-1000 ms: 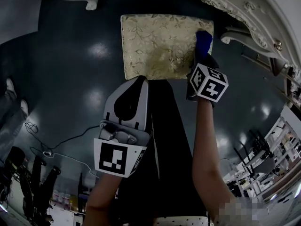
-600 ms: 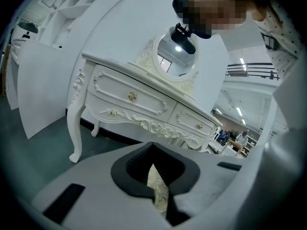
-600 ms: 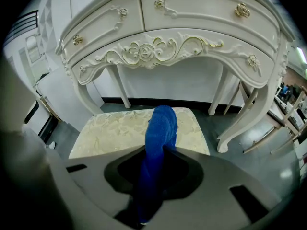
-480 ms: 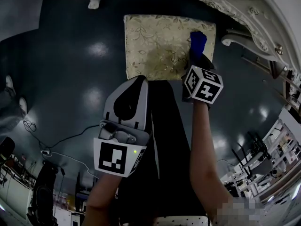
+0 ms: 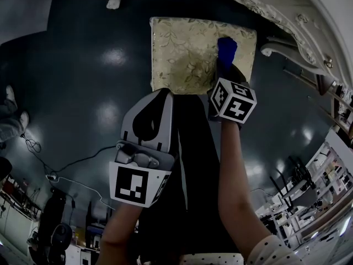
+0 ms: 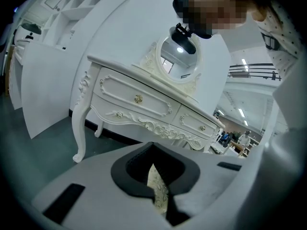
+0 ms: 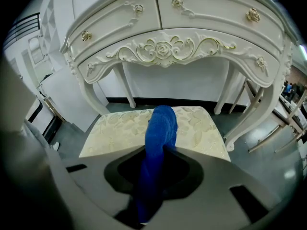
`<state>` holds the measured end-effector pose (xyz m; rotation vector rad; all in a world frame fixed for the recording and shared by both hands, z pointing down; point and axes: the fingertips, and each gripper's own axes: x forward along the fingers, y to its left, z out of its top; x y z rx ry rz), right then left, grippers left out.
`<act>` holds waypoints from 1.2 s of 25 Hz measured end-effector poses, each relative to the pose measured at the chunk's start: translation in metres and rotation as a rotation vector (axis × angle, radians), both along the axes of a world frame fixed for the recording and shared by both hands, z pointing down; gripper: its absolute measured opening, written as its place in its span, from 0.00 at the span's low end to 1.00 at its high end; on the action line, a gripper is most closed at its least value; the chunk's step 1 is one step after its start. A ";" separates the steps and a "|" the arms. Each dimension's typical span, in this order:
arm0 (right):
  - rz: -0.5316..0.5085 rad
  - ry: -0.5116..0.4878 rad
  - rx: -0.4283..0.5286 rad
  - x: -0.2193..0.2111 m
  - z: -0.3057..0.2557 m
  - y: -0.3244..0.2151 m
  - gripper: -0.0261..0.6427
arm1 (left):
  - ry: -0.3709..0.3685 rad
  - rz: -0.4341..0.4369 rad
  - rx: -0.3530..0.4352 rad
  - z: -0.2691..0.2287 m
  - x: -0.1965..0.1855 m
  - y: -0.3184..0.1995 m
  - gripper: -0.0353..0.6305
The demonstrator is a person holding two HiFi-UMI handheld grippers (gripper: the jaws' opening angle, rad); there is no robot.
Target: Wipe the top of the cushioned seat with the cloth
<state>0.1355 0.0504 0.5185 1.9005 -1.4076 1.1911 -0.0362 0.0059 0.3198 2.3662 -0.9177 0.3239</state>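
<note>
Right gripper [image 7: 158,150] clamped on the blue cloth [image 7: 161,121] — the cloth's free end sits on the cushioned seat [image 5: 182,51], right half of its top. Left gripper [image 5: 164,94] has jaws closed with nothing in them — just off the seat's near edge.

1. The left gripper [image 5: 164,94] is showing a pale grey shell, with black padding lining its jaws.
2. Its rear face is carrying a black-and-white square marker [image 5: 132,185].
3. The right gripper [image 5: 223,68] is wearing a white cube [image 5: 232,100] printed with black square markers.
4. The sleeve [image 5: 268,250] is coming through white with small black dots.
</note>
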 end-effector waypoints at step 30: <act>-0.090 -0.054 0.011 -0.076 -0.001 -0.029 0.17 | 0.010 -0.099 -0.021 0.003 -0.044 -0.014 0.05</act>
